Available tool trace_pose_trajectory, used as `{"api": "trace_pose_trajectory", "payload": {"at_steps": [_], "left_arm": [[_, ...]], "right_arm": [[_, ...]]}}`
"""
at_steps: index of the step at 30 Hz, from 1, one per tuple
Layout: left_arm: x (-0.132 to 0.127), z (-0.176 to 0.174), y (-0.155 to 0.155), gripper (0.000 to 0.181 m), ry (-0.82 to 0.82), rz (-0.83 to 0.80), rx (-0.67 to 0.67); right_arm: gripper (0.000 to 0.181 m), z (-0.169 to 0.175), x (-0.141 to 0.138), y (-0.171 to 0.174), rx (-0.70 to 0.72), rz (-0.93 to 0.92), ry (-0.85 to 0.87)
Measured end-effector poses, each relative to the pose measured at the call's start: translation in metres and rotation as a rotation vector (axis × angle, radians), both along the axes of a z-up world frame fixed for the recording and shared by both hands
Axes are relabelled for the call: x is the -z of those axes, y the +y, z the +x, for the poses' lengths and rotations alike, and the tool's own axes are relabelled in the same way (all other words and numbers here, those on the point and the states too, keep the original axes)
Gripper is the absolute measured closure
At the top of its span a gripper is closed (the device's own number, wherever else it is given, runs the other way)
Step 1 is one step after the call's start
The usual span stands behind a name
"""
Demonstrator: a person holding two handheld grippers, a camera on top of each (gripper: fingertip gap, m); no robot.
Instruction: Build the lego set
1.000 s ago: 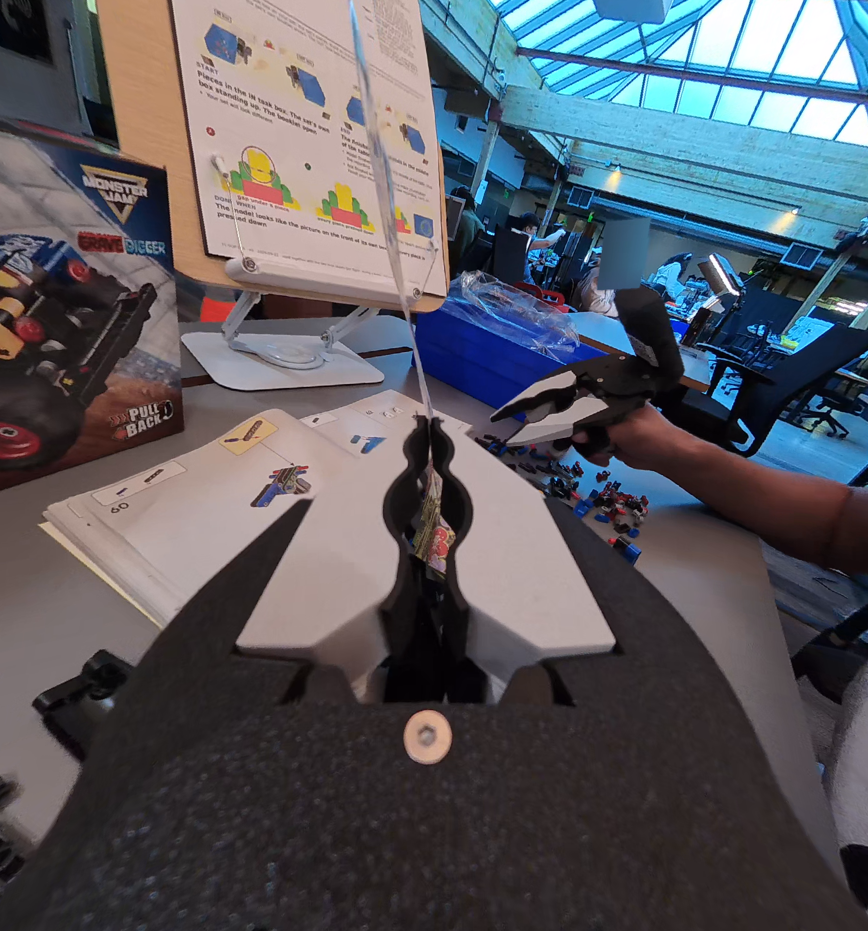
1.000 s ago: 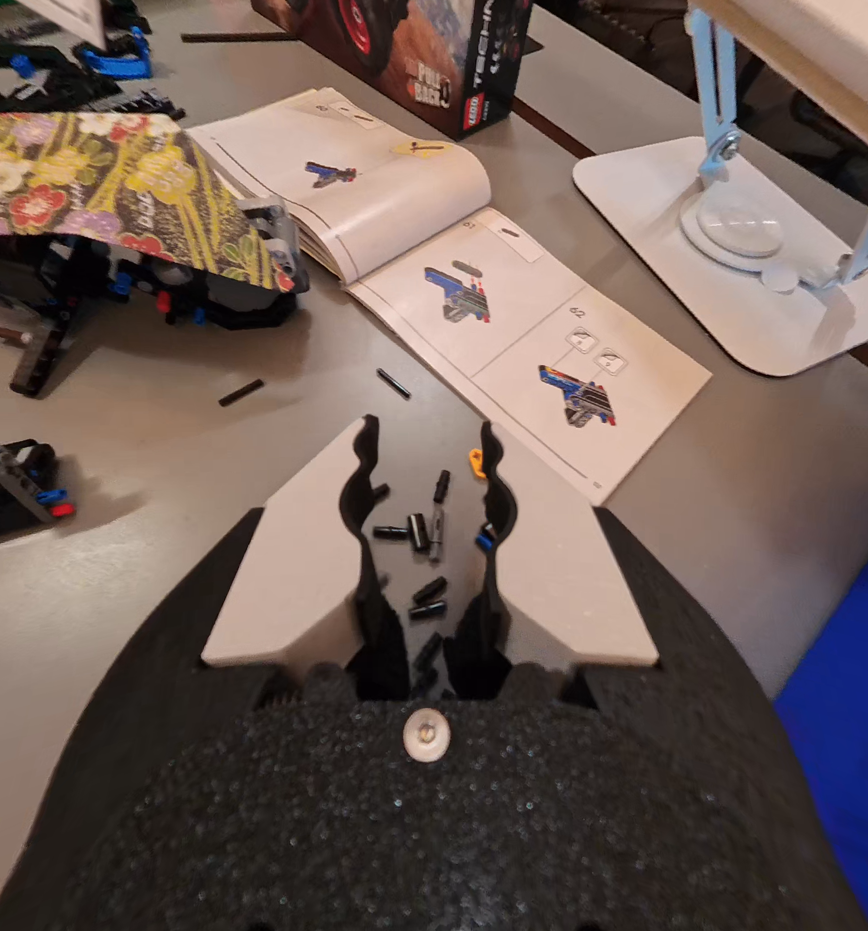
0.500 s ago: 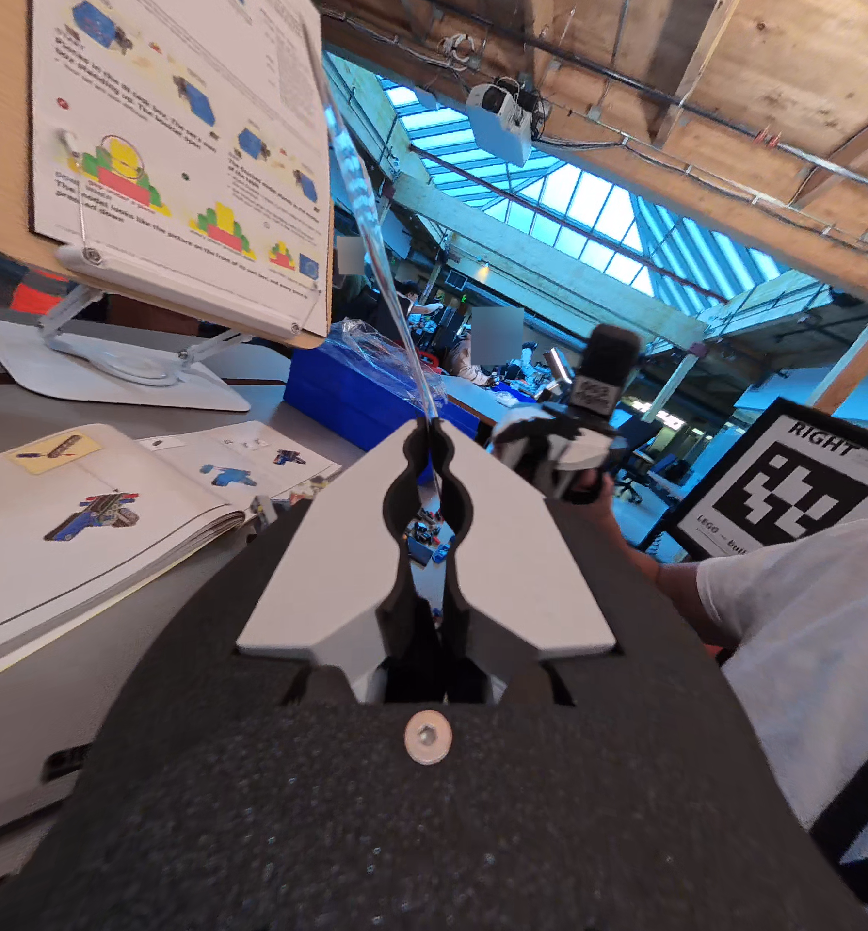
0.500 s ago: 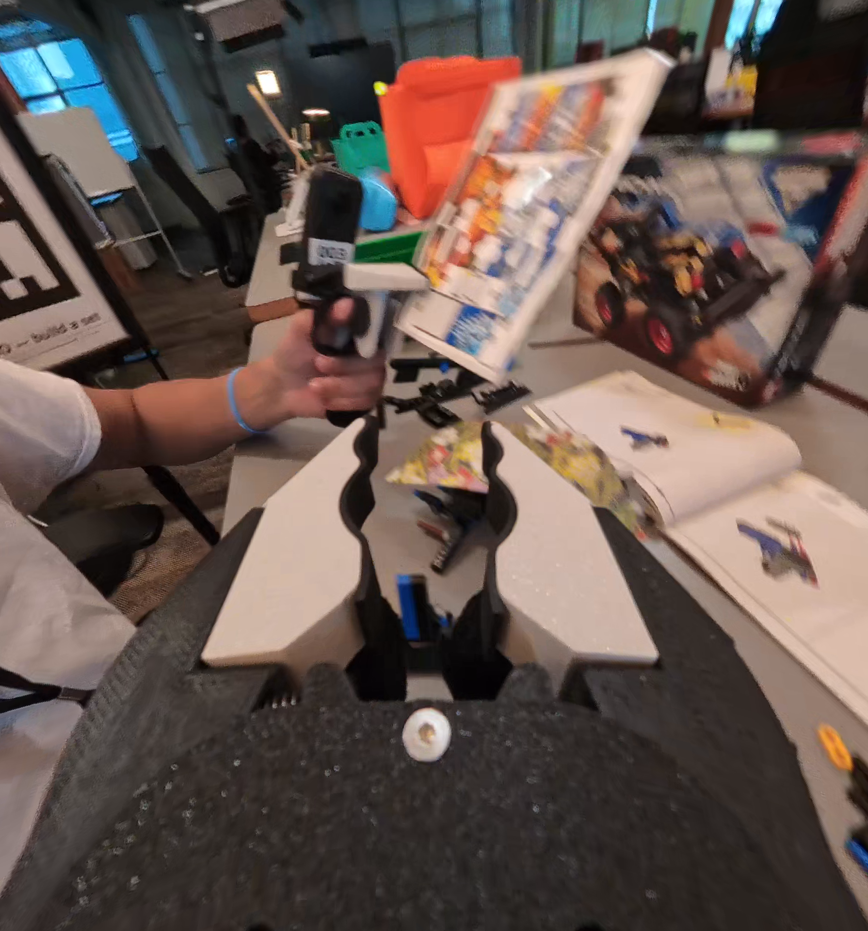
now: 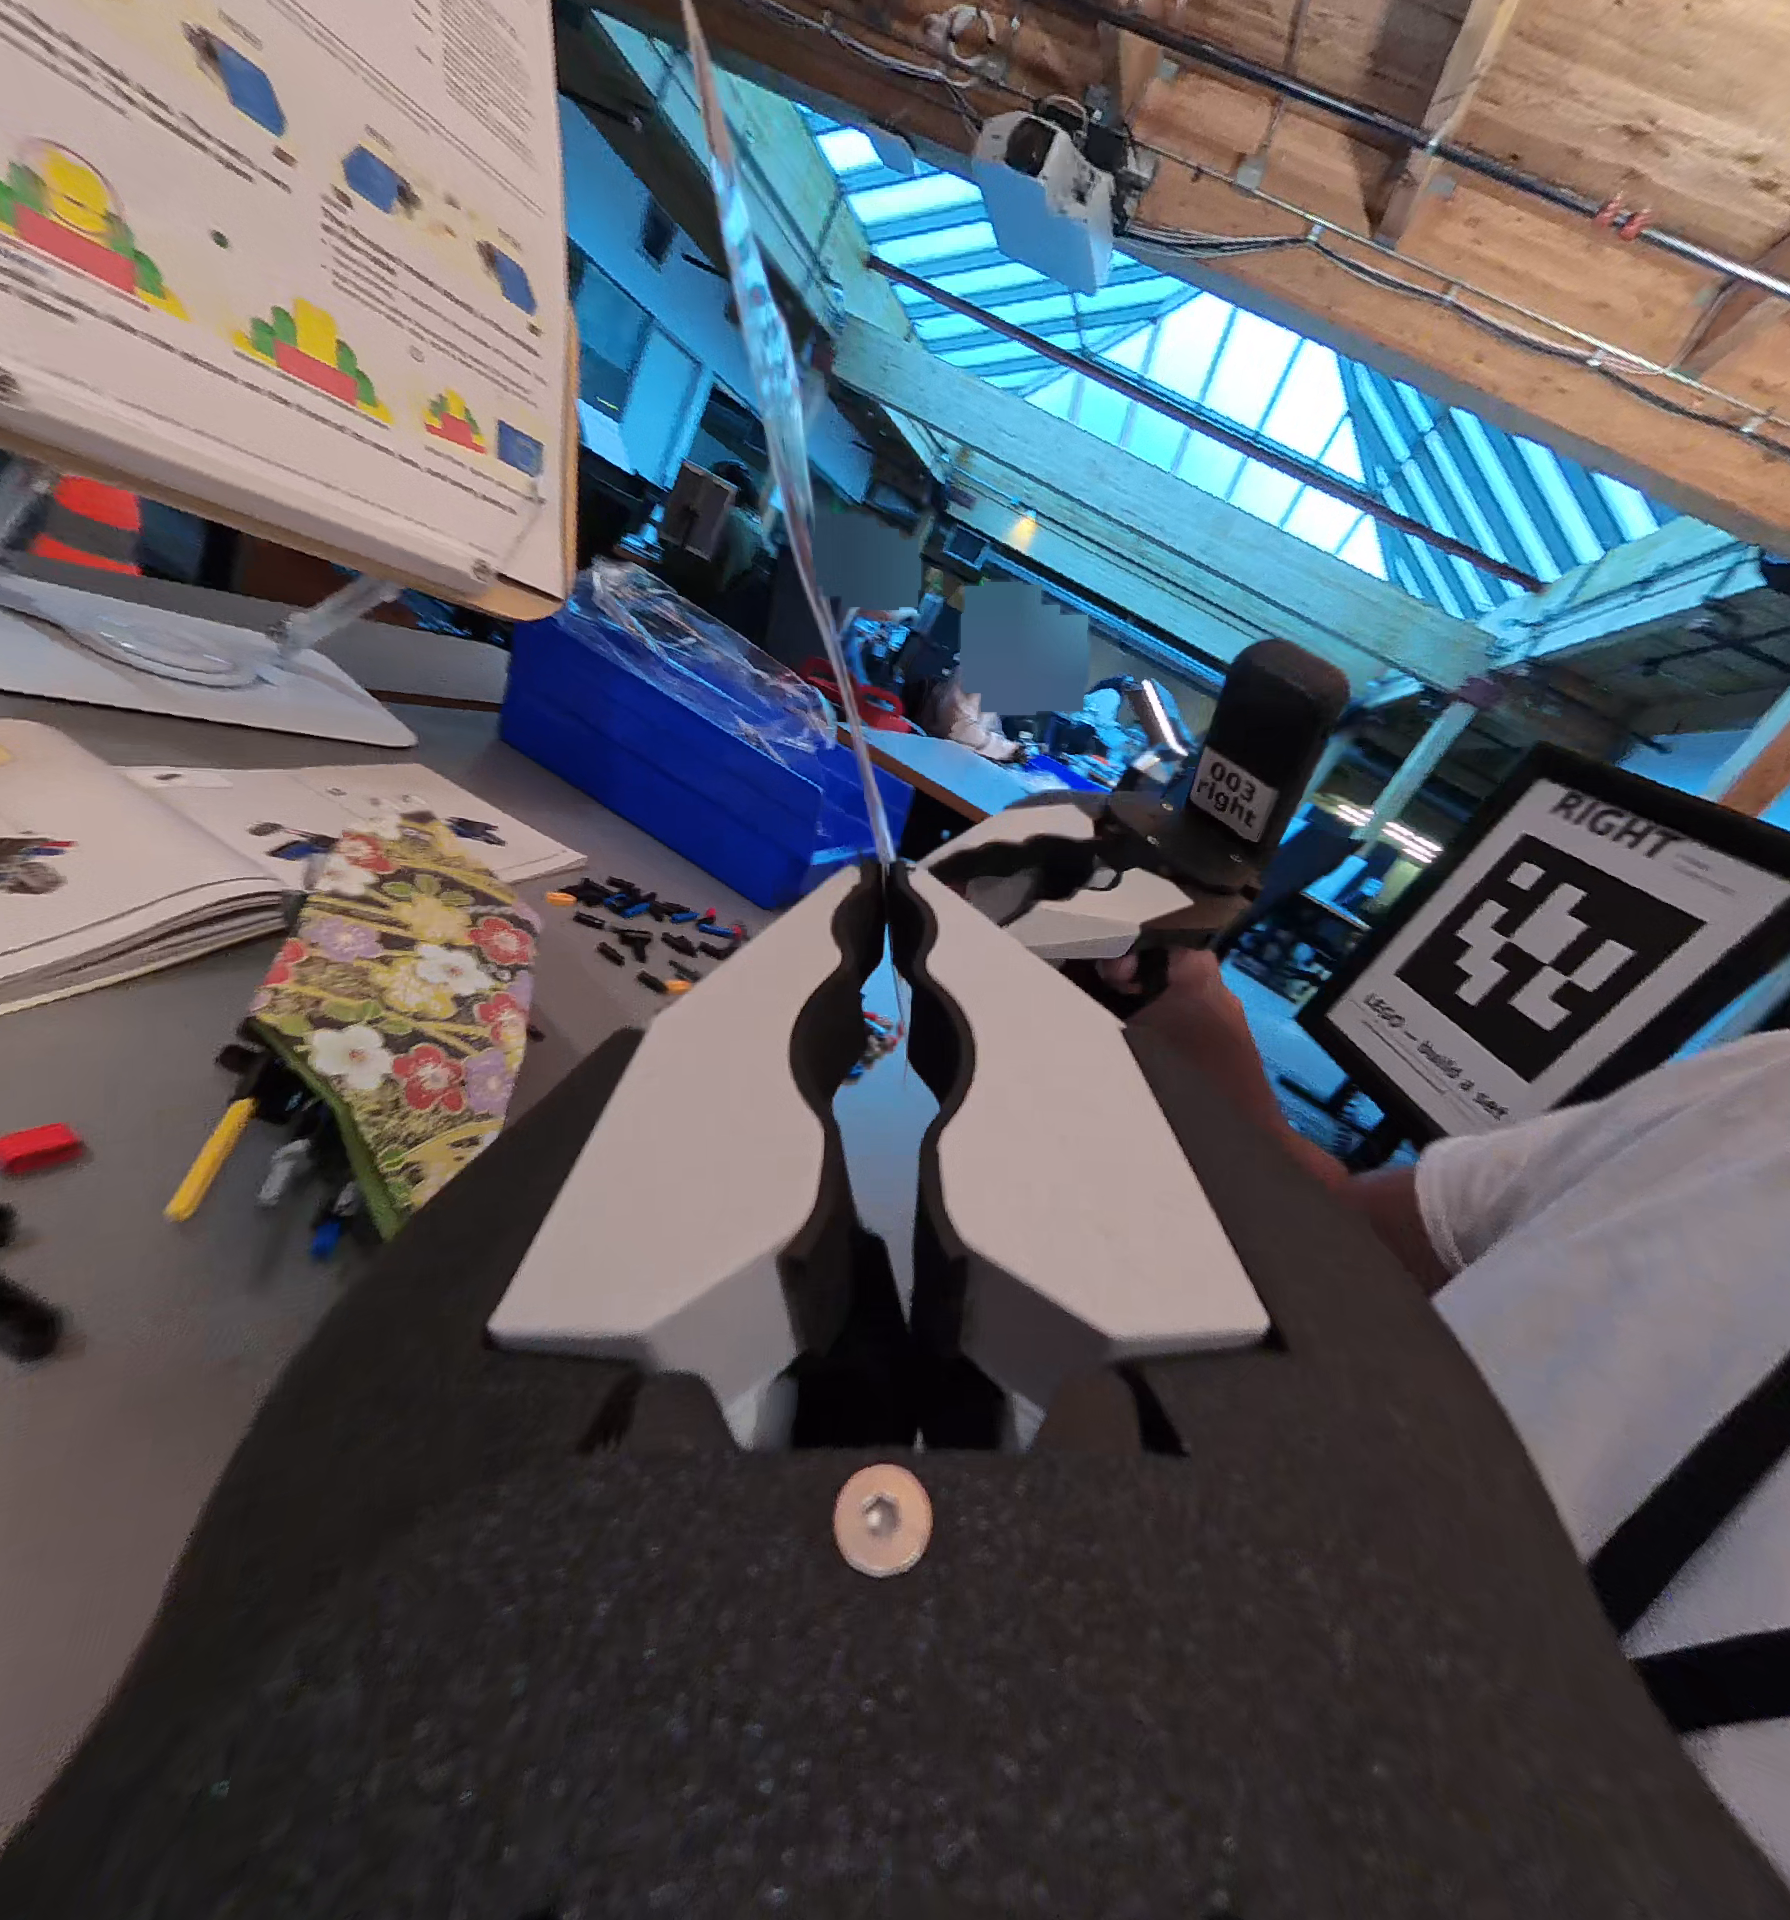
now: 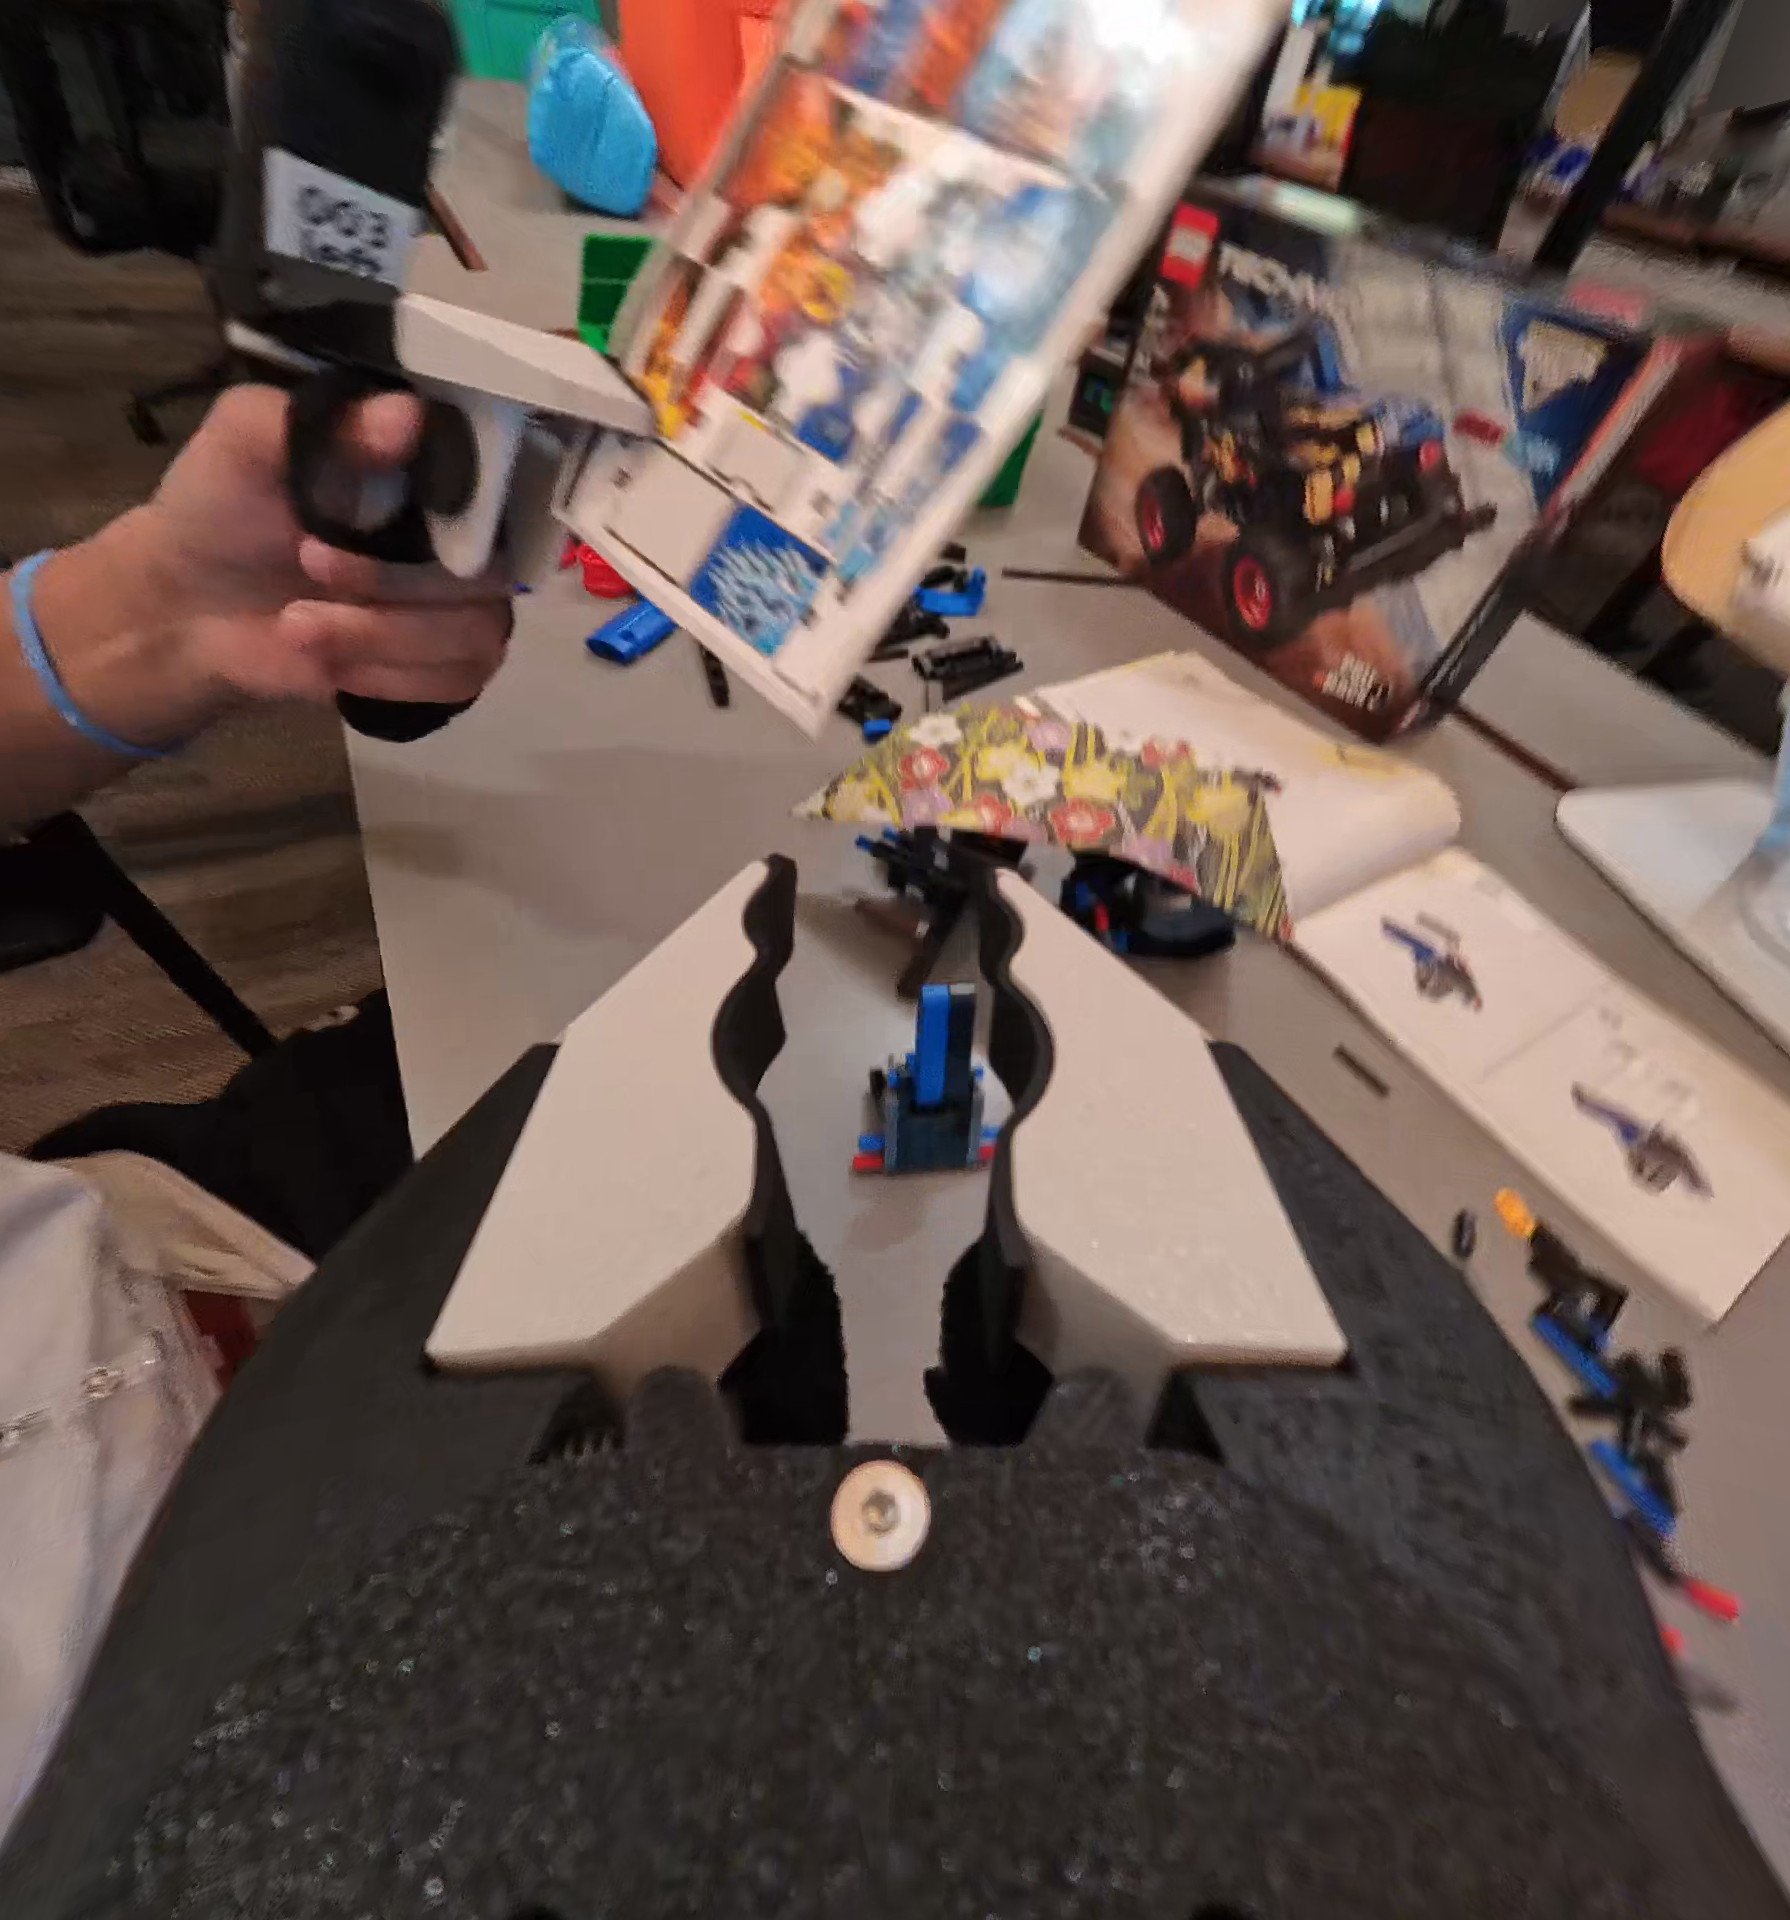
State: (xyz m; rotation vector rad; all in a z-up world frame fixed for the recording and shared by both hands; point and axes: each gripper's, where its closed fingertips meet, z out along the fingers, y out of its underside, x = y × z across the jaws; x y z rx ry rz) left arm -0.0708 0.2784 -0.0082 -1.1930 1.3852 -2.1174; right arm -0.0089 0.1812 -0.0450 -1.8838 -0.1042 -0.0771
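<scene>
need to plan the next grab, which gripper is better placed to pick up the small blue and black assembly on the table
Right. The right gripper is open and empty, with the blue and black assembly framed between its fingers. The left gripper is raised and shut on the sticker sheet.

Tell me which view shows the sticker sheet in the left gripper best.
The right wrist view: the sticker sheet shows face-on, though blurred, clamped in the left gripper. The left wrist view shows it only edge-on, a thin line rising from the shut tips.
</scene>
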Motion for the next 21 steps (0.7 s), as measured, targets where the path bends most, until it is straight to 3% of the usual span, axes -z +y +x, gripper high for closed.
{"api": "trace_pose_trajectory", "payload": {"at_steps": [3,7,11,17,21], "left_arm": [[0.003,-0.01,0.004,0.181,-0.006,0.055,-0.065],[0.015,-0.022,-0.008,0.181,0.032,0.064,-0.071],[0.035,-0.028,-0.014,0.181,0.044,0.072,-0.107],[0.034,-0.033,-0.05,0.181,0.048,-0.192,0.144],[0.046,-0.03,-0.066,0.181,0.1,-0.209,0.206]], "right_arm": [[0.146,0.007,0.003,-0.018,-0.013,0.053,0.226],[0.145,-0.01,-0.005,-0.028,-0.166,0.147,0.575],[0.136,-0.006,0.024,-0.027,-0.16,0.069,0.486],[0.136,-0.048,0.027,-0.003,-0.412,0.098,0.743],[0.145,-0.067,0.006,-0.009,-0.602,0.16,0.917]]}}
